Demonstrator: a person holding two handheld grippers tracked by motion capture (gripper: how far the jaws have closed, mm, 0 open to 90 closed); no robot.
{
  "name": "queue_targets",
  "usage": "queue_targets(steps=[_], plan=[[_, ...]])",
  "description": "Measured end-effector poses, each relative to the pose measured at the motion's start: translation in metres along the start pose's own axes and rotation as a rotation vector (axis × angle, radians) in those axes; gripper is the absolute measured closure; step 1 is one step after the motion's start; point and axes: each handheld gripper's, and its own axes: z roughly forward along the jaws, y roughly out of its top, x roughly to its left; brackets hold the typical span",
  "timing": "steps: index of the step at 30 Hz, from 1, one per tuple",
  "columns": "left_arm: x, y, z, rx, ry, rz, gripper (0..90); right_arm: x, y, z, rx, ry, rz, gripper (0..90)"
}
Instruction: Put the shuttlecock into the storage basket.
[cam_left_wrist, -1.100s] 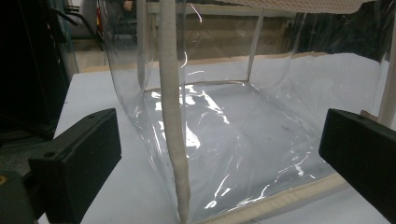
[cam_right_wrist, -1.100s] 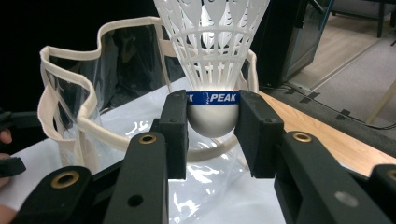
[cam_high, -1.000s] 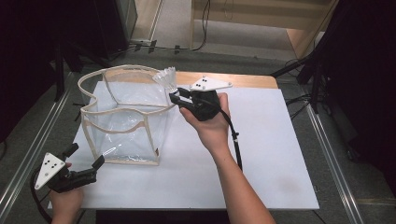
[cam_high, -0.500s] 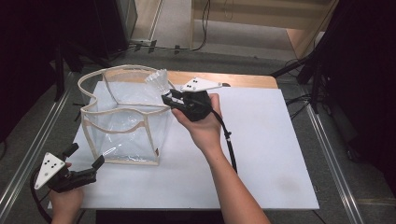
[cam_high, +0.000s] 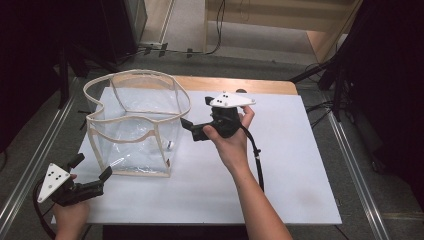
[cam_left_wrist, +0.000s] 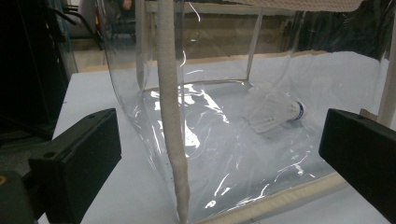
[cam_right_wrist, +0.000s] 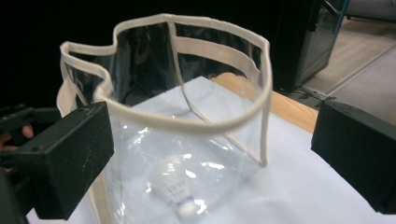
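The shuttlecock (cam_high: 169, 145) is already lying inside the clear bag (cam_high: 135, 125), on its bottom, so I am judging that the main step, dropping it in, is done. What is remaining seems small: taking the right gripper (cam_high: 192, 131) away from the bag, and perhaps closing or straightening the bag, which is standing open on the white counter (cam_high: 300, 165).

The jaws of the right gripper have just been opening; now they are standing wide apart and nothing is between them. In the high view this gripper is hovering just beside the bag's right wall, below the cream rim, and the shuttlecock is lying at about 8 o'clock from it, near, but behind the plastic wall. In the right gripper view the shuttlecock (cam_right_wrist: 180, 193) is showing low in the middle, between the two jaws but farther off and lower, with its cork end pointing toward the camera.

The left gripper (cam_high: 92, 182) is resting near the front left corner of the counter, with its jaws also apart and empty. From it, in the high view, the bag is standing at about 1 o'clock, just beside its tips. In the left gripper view the shuttlecock (cam_left_wrist: 275, 109) is lying on its side behind the transparent wall, at 1 o'clock, with the cork end to the right.
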Motion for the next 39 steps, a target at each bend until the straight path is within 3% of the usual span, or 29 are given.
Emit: queue_targets(steps=[8, 39], plan=[[-0.001, 0.0, 0.0, 0.003, 0.001, 0.003, 0.0, -0.007, -0.022, -0.009, 0.026, -0.043, -0.004, 0.0], [-0.003, 0.0, 0.001, 0.009, 0.004, 0.014, 0.0, -0.024, -0.071, -0.028, 0.028, -0.076, 0.022, 0.0]])
